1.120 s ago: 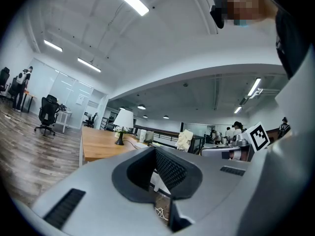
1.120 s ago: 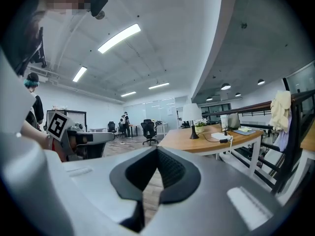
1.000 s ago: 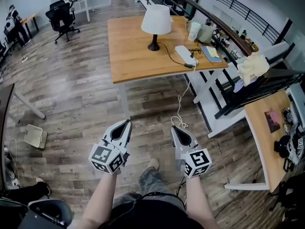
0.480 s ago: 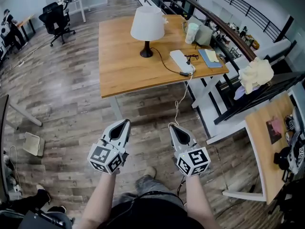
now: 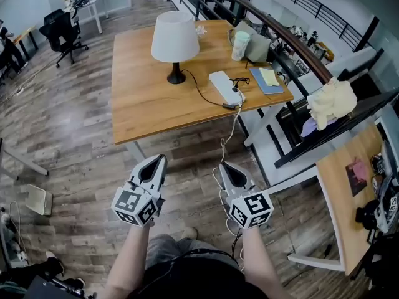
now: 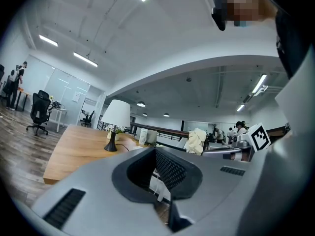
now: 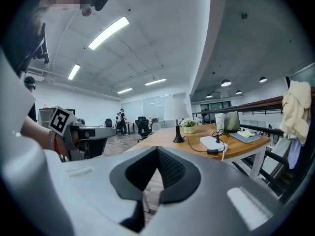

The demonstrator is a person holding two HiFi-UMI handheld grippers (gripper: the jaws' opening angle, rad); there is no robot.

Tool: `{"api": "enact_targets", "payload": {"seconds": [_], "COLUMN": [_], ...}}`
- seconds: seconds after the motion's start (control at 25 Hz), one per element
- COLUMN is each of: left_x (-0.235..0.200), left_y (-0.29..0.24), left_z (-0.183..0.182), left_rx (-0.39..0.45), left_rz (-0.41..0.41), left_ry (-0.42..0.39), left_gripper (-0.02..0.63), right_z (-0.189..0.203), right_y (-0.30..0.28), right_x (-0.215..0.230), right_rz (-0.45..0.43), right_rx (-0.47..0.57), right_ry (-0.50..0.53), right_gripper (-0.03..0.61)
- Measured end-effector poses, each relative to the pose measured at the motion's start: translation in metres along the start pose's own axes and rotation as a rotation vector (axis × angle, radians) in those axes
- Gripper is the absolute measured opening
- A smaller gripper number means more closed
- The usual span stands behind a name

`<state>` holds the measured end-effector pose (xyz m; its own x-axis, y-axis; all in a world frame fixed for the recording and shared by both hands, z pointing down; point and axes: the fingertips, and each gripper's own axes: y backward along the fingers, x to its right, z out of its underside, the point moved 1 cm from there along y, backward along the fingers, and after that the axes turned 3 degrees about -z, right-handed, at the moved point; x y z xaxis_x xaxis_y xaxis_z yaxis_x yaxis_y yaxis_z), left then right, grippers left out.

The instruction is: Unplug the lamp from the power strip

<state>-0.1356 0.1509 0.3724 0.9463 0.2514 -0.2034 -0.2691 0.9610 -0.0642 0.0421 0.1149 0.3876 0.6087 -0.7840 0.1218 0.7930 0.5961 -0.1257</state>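
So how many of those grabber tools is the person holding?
2. The left gripper sits left of centre in the head view, the right gripper just right of it, both over the plank floor. None looks hidden.

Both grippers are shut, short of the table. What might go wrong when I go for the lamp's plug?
1. The white cable hangs off the table edge to the floor ahead of the right gripper; snagging it may drag the power strip off.
2. The strip lies loose near the edge; a one-handed pull could slide it and tug the lamp. Brace it with the left gripper.
3. Glasses beside the strip could get swept off.
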Motion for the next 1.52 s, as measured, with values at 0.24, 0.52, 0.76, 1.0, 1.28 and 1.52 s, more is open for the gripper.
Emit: {"api": "enact_targets", "payload": {"seconds": [0.24, 0.52, 0.76, 1.0, 1.28, 1.52], "left_x": [0.004, 0.009, 0.005, -0.003, -0.017, -0.031], "left_y": [-0.026, -0.061, -0.105, -0.157, -0.214, -0.263], "left_z": [0.005, 0.004, 0.006, -0.005, -0.008, -0.009], "left_rx": [-0.031, -0.050, -0.062, -0.050, -0.067, -0.092], "left_rz": [0.027, 0.074, 0.126, 0.180, 0.241, 0.303], "left_ry": [-0.004, -0.022, -0.019, -0.014, -0.004, -0.025], "left_gripper": [-0.003, -0.003, -0.003, -0.004, -0.003, -0.003], "right_z": [0.006, 0.006, 0.003, -0.011, -0.016, -0.016], "right_y": [-0.001, -0.007, -0.025, -0.051, -0.086, -0.120], "right_x": [0.024, 0.049, 0.078, 0.112, 0.146, 0.176], "right_rz": [0.026, 0.060, 0.104, 0.143, 0.187, 0.223], "right_rx": [-0.008, -0.002, -0.012, -0.014, -0.037, -0.051], "right_ry": [-0.026, -0.044, -0.040, -0.026, -0.031, -0.047], "right_gripper": [0.008, 0.008, 0.008, 0.008, 0.008, 0.008]}}
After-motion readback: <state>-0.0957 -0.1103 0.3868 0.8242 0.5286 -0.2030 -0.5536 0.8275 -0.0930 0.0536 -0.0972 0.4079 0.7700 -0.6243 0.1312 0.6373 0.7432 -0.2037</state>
